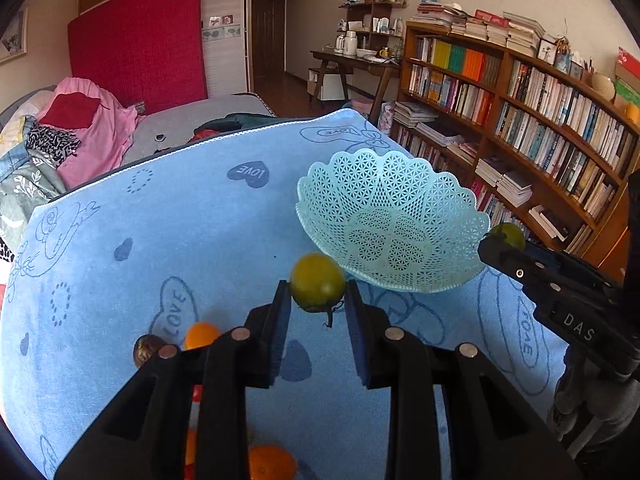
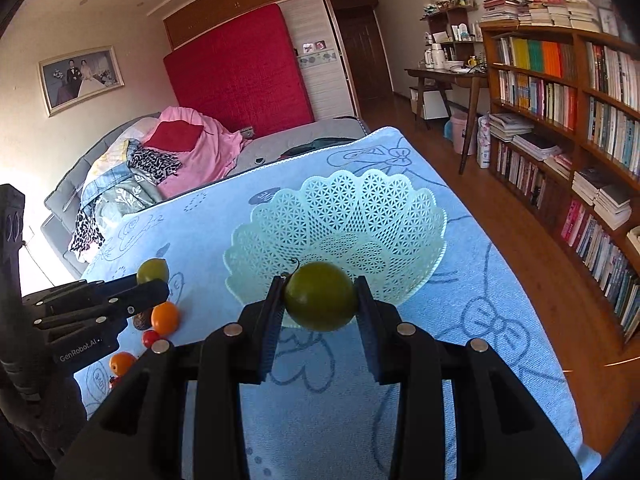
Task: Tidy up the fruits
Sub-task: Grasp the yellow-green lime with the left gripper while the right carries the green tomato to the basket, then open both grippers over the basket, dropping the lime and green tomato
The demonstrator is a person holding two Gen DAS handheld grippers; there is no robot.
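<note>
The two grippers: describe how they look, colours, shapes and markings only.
Both are matte black plastic. The left gripper and right gripper each have two flat fingers with dark blue ribbed pads, angular cut-out linkage arms, and round silver pins at the joints. From the side, the left gripper's body bears white "GenRobot.AI" lettering; the right one shows white letters "DAS".

I read "LOVE" printed inside hearts on the blue cloth (image 1: 168, 240); "DAS" in white on the right gripper (image 1: 502, 240) body; "GenRobot.AI" on the left gripper (image 2: 154, 276) body; book spines stay illegible.
</note>
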